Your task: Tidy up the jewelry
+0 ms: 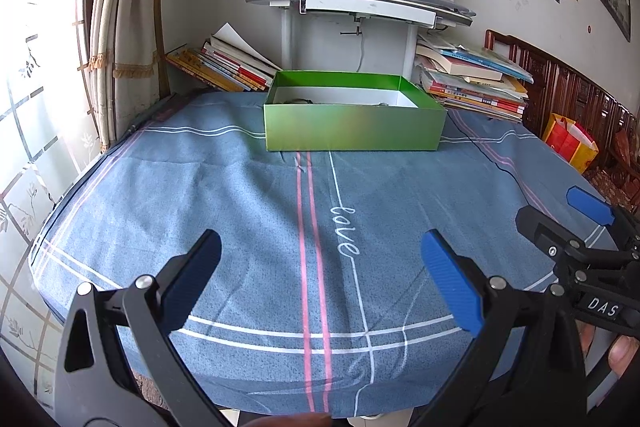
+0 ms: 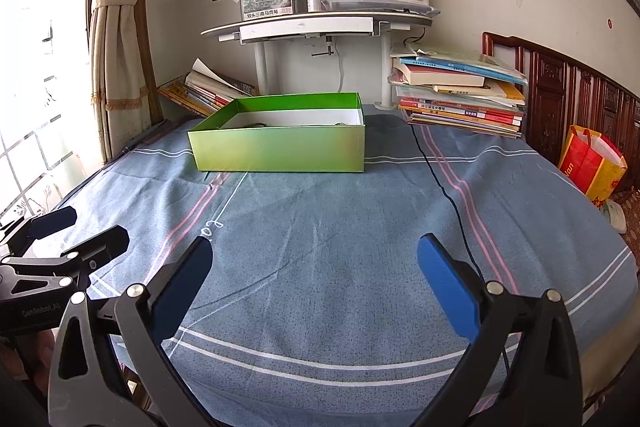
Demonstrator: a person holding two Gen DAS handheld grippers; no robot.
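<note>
An open green box (image 1: 354,131) with a white inside stands at the far side of the table, on a blue cloth (image 1: 240,211). Small dark jewelry pieces (image 1: 300,101) barely show over its front wall; they are too small to identify. The box also shows in the right wrist view (image 2: 280,149), with dark bits (image 2: 256,125) inside. My left gripper (image 1: 320,259) is open and empty, near the table's front edge. My right gripper (image 2: 314,263) is open and empty beside it; it also shows in the left wrist view (image 1: 560,223) at the right.
Book stacks (image 1: 476,83) lie behind the box at right, and leaning books (image 1: 224,63) at left. A white shelf stand (image 1: 352,5) rises behind the box. A black cable (image 2: 444,187) runs across the cloth. A curtain (image 1: 124,27) and a window are at left. A red-yellow bag (image 2: 592,167) sits at right.
</note>
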